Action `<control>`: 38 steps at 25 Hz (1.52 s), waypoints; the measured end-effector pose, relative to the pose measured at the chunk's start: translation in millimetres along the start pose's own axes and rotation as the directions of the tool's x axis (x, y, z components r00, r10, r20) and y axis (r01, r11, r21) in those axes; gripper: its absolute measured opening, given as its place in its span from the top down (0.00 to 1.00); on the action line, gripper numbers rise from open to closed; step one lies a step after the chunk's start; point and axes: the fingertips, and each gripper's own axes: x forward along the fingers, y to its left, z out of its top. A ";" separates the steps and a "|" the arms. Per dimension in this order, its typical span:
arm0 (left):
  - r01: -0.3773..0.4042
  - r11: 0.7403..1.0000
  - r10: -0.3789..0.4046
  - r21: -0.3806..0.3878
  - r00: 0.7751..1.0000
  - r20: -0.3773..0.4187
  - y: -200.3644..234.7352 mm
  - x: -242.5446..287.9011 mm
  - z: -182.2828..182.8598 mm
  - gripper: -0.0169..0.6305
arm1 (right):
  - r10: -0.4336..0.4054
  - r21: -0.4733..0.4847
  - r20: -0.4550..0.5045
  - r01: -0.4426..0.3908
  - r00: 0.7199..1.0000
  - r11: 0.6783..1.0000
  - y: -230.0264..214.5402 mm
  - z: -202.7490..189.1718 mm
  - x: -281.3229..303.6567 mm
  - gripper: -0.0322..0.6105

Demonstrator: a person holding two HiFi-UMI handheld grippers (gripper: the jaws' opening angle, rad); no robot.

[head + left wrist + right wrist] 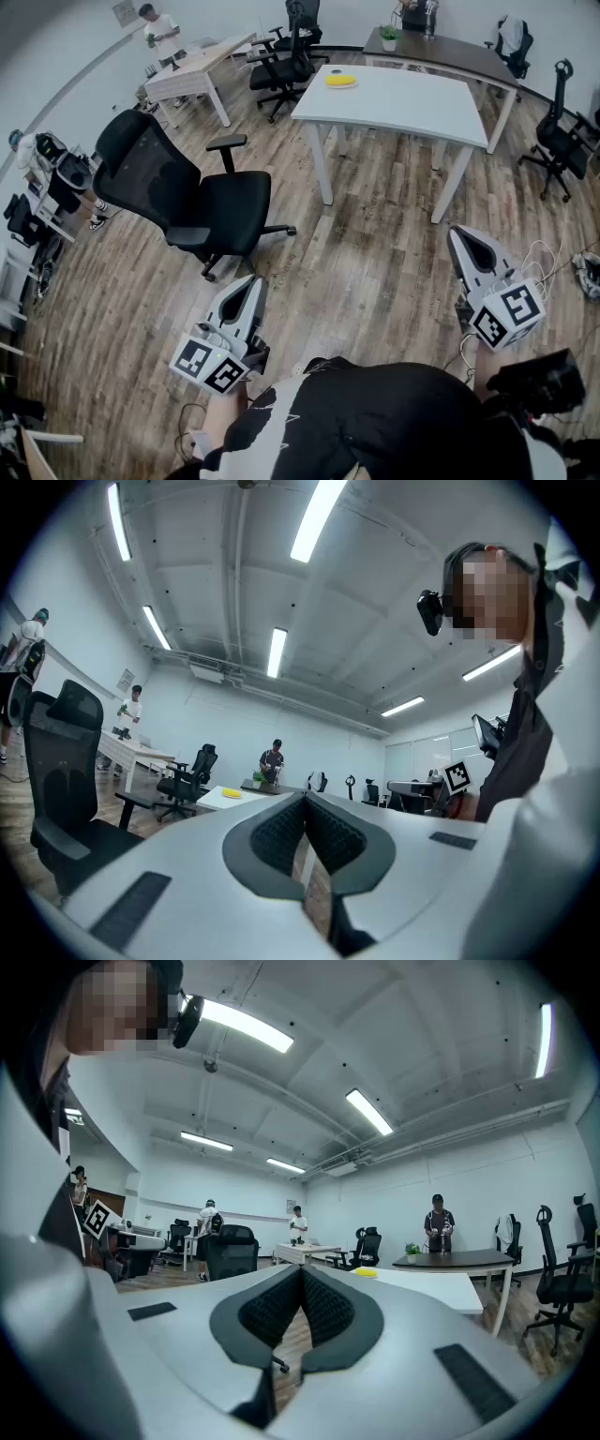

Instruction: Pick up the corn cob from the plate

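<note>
Tabletop (pixel 412 108) corn cob (pixel 340 80), beyond right tool (pixel 457 233)

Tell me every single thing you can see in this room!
white rectangular table: one, white, room's middle
yellow corn cob: one, yellow, on that table's far end
black mesh office chair: one near, black, left of the table; others far back
dark wooden desk: one, brown, behind the table
small potted plant: one, green, on that desk
pale wooden desk: one, pale, far left
person in white shirt: one, by the pale desk
left gripper: one, grey, shut, empty
right gripper: one, grey, shut, empty
</note>
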 end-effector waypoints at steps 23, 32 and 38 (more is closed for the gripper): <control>0.198 0.979 -0.188 -0.052 0.970 0.154 121.9 158.4 21.0 0.95 | -0.075 0.081 -0.049 0.079 0.996 0.994 -80.7 -18.6 161.5 0.93; 0.224 0.974 -0.221 -0.011 0.967 0.123 222.3 259.7 56.2 0.95 | -0.156 0.046 -0.017 0.156 0.988 0.987 -117.7 5.5 266.2 0.93; 0.190 0.981 -0.193 0.045 0.978 0.078 260.2 294.2 47.6 0.95 | -0.174 0.045 -0.033 0.175 0.984 0.983 -128.4 -1.6 307.9 0.93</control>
